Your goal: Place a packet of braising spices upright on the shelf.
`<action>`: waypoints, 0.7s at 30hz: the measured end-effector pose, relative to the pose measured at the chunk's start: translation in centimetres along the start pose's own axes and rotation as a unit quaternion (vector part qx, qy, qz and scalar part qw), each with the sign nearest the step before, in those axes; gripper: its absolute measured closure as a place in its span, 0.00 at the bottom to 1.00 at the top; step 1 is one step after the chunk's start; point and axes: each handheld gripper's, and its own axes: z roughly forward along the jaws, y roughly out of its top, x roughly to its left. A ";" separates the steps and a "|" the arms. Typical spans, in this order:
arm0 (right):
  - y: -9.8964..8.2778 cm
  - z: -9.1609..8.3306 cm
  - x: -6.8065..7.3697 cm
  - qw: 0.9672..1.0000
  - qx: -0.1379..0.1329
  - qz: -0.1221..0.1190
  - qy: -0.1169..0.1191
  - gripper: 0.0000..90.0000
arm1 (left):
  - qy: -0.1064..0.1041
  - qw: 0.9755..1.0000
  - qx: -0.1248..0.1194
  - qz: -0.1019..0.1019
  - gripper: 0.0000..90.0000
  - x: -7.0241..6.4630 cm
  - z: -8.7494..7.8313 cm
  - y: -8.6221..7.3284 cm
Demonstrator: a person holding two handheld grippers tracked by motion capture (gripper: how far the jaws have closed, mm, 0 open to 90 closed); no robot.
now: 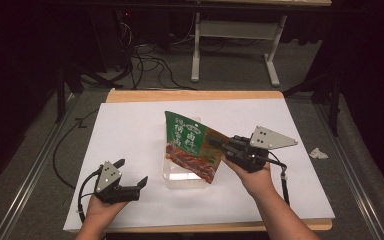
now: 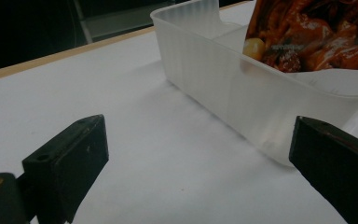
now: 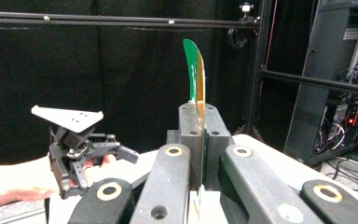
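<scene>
Right claw clamped on packet edge, tilted over tub mid-worktop, presumably for lowering in. Left claw wide, empty, near-left, clear of tub.

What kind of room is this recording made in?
Probably a lab or recording studio, not a home: black curtains hang behind the table, cables trail across the floor, and an equipment rack stands at the side.

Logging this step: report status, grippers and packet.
Right gripper shut on food packet, held over clear tub. Left gripper open, empty, beside tub. Nothing in the way.
</scene>
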 end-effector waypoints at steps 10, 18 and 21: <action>-0.8 1.1 -0.3 1.000 0.004 0.008 -0.014 1.00 | 0.001 1.000 0.001 0.000 0.06 0.0 0.0 0.0; -0.9 1.8 -0.6 1.000 0.003 0.008 -0.026 1.00 | -0.001 1.000 -0.001 0.001 0.06 0.0 -0.1 0.0; -1.0 2.0 -0.8 0.999 0.002 0.005 -0.036 1.00 | -0.003 1.000 -0.002 0.001 0.06 0.1 -0.1 0.0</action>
